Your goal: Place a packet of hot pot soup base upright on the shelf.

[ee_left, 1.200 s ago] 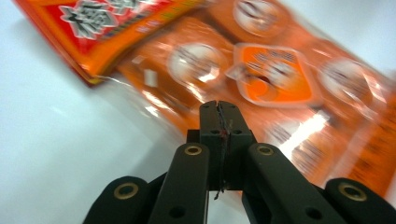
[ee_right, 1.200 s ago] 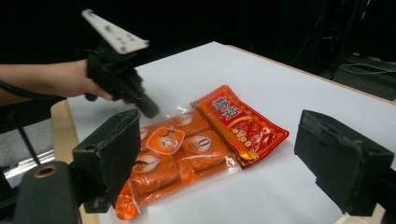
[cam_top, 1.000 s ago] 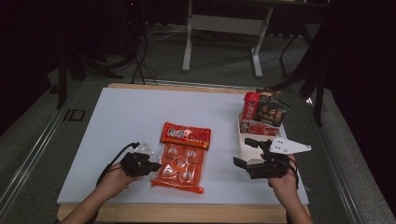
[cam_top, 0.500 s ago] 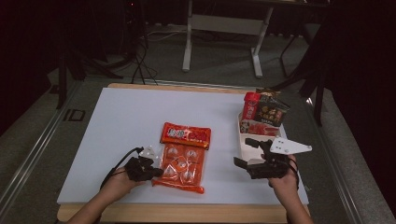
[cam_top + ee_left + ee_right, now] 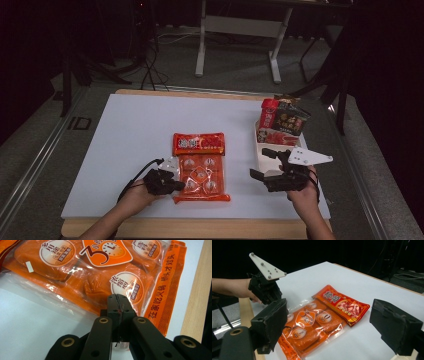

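My left claw is down at the near-left edge of the orange packet, jaws pressed together. From the left gripper view the two black tips meet flat with no gap, right at the clear plastic border of the bag, though I can't tell for sure if a sliver of film is caught between them.

The packet lies flat on the white desk, roughly in the middle and toward my side. It has a red header strip at the far end and several round-labelled blocks showing through the clear part (looks like hotpot base, going by the printing). Its near edge sits close to the wooden lip of the desk.

My right claw is spread wide and hanging over the desk to the right of the packet, well apart from it, nothing between the pads. It's pointing across at the packet, so in the right gripper view I see the whole bag plus my other hand.

Behind the right claw there's a white tray with a few more snack packs standing in it.
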Available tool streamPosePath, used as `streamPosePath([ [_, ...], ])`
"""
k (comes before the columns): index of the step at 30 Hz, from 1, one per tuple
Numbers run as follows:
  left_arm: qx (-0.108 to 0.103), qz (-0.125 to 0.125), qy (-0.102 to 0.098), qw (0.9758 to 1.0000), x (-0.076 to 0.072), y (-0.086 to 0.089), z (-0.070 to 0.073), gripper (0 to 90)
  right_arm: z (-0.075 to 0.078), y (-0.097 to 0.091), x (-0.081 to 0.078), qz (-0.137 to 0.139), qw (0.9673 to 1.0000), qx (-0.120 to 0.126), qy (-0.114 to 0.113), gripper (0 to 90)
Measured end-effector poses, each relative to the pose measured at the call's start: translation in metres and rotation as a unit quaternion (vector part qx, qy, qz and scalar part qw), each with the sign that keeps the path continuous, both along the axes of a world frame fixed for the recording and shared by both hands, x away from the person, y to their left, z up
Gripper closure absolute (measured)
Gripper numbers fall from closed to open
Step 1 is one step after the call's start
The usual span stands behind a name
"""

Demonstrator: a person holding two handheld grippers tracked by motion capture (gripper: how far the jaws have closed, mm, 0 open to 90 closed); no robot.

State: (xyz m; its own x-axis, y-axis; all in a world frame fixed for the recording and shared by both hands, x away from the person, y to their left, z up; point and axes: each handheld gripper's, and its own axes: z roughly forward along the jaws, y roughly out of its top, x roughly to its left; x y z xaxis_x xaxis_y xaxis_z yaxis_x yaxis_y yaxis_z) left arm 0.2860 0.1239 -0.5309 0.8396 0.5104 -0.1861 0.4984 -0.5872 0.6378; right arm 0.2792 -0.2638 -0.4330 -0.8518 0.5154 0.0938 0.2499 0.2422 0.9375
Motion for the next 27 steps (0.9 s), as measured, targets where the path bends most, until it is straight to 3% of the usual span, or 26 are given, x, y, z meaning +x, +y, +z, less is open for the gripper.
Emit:
streamPosePath([
  [4, -0.022, 0.016, -0.018, 0.9995, -0.001, 0.004, 0.005, 80.6, 0.0, 0.0, 0.0, 0.001, 1.0, -0.002, -0.004, 14.5],
  [5, -0.029, 0.022, -0.008, 0.9993, 0.0, 0.006, 0.007, 80.3, 0.0, 0.0, 0.0, 0.0, 1.0, -0.003, -0.005, 14.5],
  [10, -0.038, 0.062, -0.003, 0.9973, 0.008, 0.015, 0.018, 62.3, 0.001, -0.002, 0.0, 0.002, 0.9999, -0.001, -0.015, 18.1],
  [17, -0.08, 0.1, -0.013, 0.9917, 0.019, 0.031, 0.033, 43.4, 0.001, -0.003, 0.001, 0.007, 0.9997, 0.002, -0.024, 18.3],
  [27, -0.085, 0.126, -0.011, 0.9883, 0.039, 0.037, 0.036, 25.0, 0.001, -0.003, 0.0, -0.001, 0.9997, 0.007, -0.025, 17.8],
])
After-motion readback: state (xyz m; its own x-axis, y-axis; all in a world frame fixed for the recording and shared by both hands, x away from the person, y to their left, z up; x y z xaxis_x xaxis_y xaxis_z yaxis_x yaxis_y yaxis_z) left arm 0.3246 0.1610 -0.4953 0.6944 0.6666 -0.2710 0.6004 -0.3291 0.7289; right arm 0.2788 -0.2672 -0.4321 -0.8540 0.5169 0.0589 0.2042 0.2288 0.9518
